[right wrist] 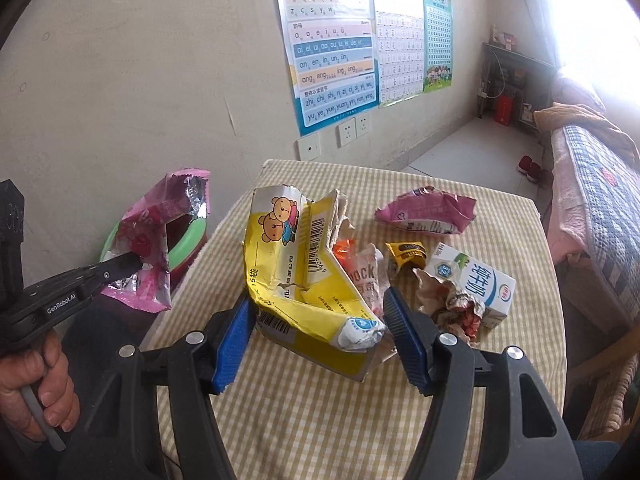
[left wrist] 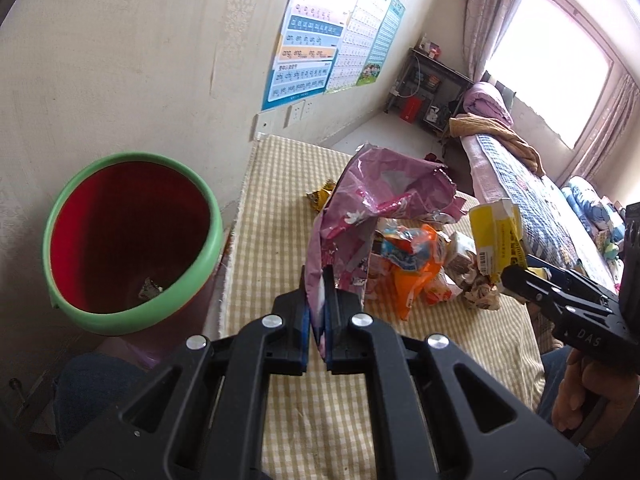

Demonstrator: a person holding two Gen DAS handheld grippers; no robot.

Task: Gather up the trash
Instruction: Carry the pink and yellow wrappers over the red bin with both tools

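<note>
My left gripper [left wrist: 318,312] is shut on the lower edge of a crumpled pink foil bag [left wrist: 380,200], which it holds up over the table's left side. Just left of it stands a red bin with a green rim [left wrist: 136,316] and a scrap at its bottom. The right wrist view shows that bag [right wrist: 156,240] hanging in front of the bin [right wrist: 192,236]. My right gripper [right wrist: 320,332] is shut on a torn yellow carton [right wrist: 288,272] with a bear picture, one blue pad on each side, lifted off the cloth. The carton [left wrist: 496,236] is also seen from the left.
On the checked tablecloth [right wrist: 320,408] lie a pink wrapper [right wrist: 428,212], a white milk carton [right wrist: 476,284], crumpled paper [right wrist: 452,304], a small yellow wrapper [right wrist: 408,254] and an orange wrapper [left wrist: 416,264]. A bed [right wrist: 592,200] runs along the right; the wall is behind.
</note>
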